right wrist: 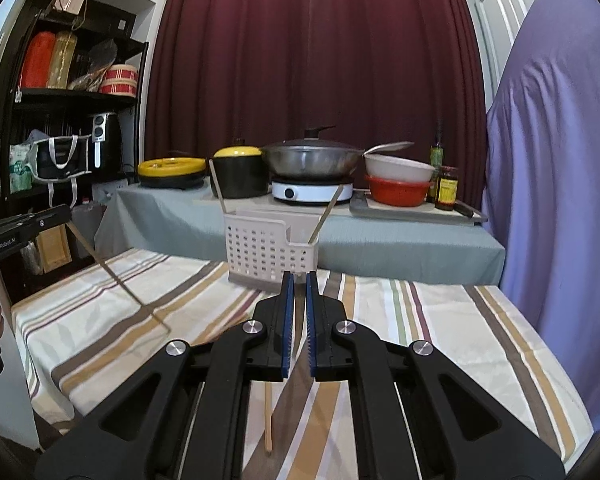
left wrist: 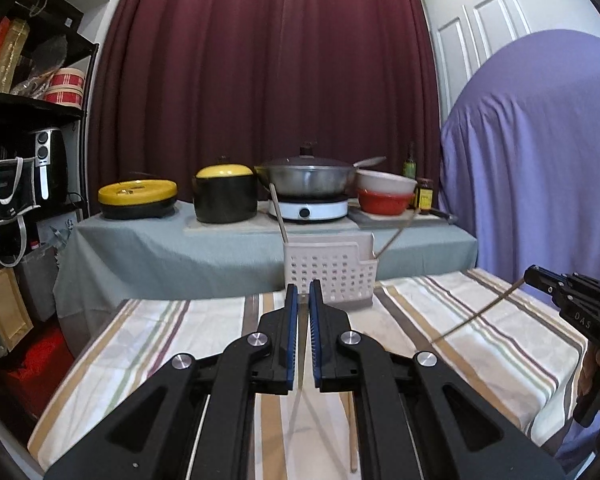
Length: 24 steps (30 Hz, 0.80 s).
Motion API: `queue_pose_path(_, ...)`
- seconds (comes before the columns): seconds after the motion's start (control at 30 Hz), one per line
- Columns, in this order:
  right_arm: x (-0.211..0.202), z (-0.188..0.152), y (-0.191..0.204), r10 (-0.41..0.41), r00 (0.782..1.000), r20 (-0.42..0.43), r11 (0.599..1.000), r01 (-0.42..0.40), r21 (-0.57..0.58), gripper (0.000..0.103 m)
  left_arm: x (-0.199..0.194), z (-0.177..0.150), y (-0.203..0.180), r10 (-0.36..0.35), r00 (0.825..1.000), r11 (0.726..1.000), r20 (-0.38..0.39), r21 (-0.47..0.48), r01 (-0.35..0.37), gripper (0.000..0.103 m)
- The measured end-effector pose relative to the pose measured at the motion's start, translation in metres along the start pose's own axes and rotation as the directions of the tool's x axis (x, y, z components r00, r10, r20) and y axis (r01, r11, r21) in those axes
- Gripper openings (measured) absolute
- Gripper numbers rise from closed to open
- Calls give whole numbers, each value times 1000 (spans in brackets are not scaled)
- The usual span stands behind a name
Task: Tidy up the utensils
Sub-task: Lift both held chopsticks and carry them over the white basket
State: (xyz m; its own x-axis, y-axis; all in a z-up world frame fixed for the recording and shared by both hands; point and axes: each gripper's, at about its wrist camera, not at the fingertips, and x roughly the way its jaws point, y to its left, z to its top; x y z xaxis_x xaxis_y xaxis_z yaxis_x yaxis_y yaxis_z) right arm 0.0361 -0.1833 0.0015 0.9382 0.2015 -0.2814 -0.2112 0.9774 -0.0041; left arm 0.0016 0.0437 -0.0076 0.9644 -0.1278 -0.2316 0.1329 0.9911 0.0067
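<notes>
Both cameras ride low behind their own tongs, held just above the striped table (left wrist: pixel 480 344), facing nearly level toward the maroon curtain (left wrist: pixel 268 80). They share the white utensil basket (left wrist: pixel 330 276), close ahead, and the cookware beyond; each catches the other's tongs at its edge

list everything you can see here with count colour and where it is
holder: 1, beige, far end of striped cloth
striped cloth: 1, cream and brown, near table
chopsticks: 5 seen, tan; two in holder, one lying on striped cloth, two held
pots: 2, black with yellow lids, back table
wok: 1, steel, on white hob
bowls: 2, white over red, right of the wok
curtain: 1, maroon, behind
grippers: 2, black with blue pads; left gripper and right gripper each shut on one chopstick
</notes>
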Motion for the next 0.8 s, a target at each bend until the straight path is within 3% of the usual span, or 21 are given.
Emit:
queue_pose_path(0.3, 14, 26, -3, 0, 1000, 1, 1000, 0, 5, 6, 7, 28, 3, 8, 1000, 1000, 29, 3, -8, 7)
queue_pose_path(0.8, 45, 73, -3, 27, 998, 56, 999, -26, -19, 6, 26, 64, 13, -27, 998, 998, -51, -52, 24, 7)
